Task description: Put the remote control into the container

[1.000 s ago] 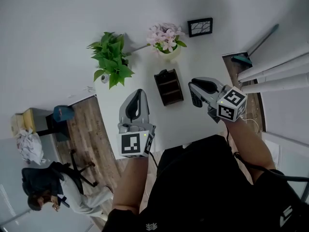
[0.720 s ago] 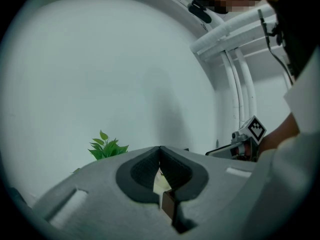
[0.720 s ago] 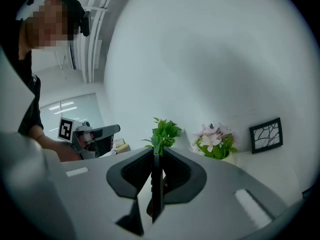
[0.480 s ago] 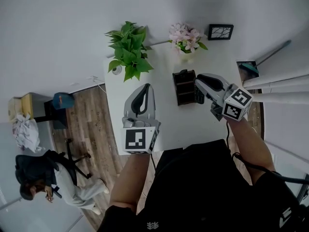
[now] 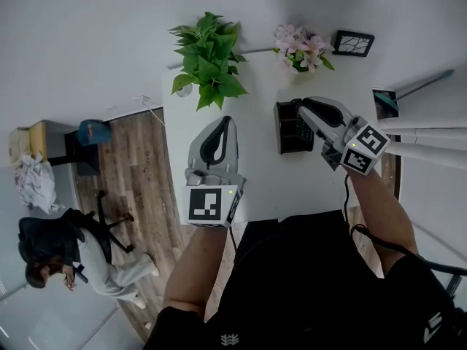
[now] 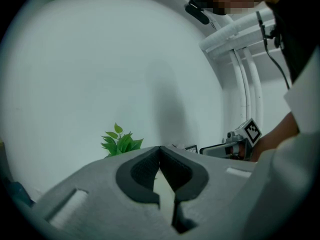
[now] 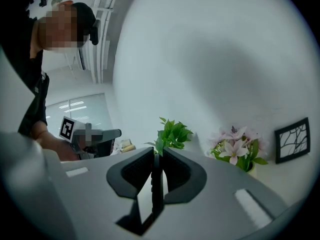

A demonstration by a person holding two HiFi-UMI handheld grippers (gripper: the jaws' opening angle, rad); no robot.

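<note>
1. The right tongs (image 7: 157,156) pinch the thin, dark remote control (image 7: 157,193), right by the container (image 5: 286,133).
2. The left tongs (image 6: 160,148) are pressed together, holding nothing.
3. The remote looks light, hard and slippery, so grip its flat sides.
4. Flowers (image 5: 303,46) and a green plant (image 5: 208,57) stand near on the tabletop (image 5: 255,166). Nothing seems in the way.

From here, the left gripper (image 6: 160,151) and right gripper (image 7: 157,156) look like matt grey moulded plastic. Each has 2 black pads (image 7: 132,174) with a fine, rubbery texture. The remote control (image 7: 157,189) is dark plastic with a dull finish. The table (image 5: 255,188) is white, smooth and matt. The container (image 5: 290,131) is dark and matt; I can't tell wood from plastic. The floor (image 5: 131,166) shows brown wood-grain planks. The plant (image 5: 208,53) has lightly glossy leaves.
</note>
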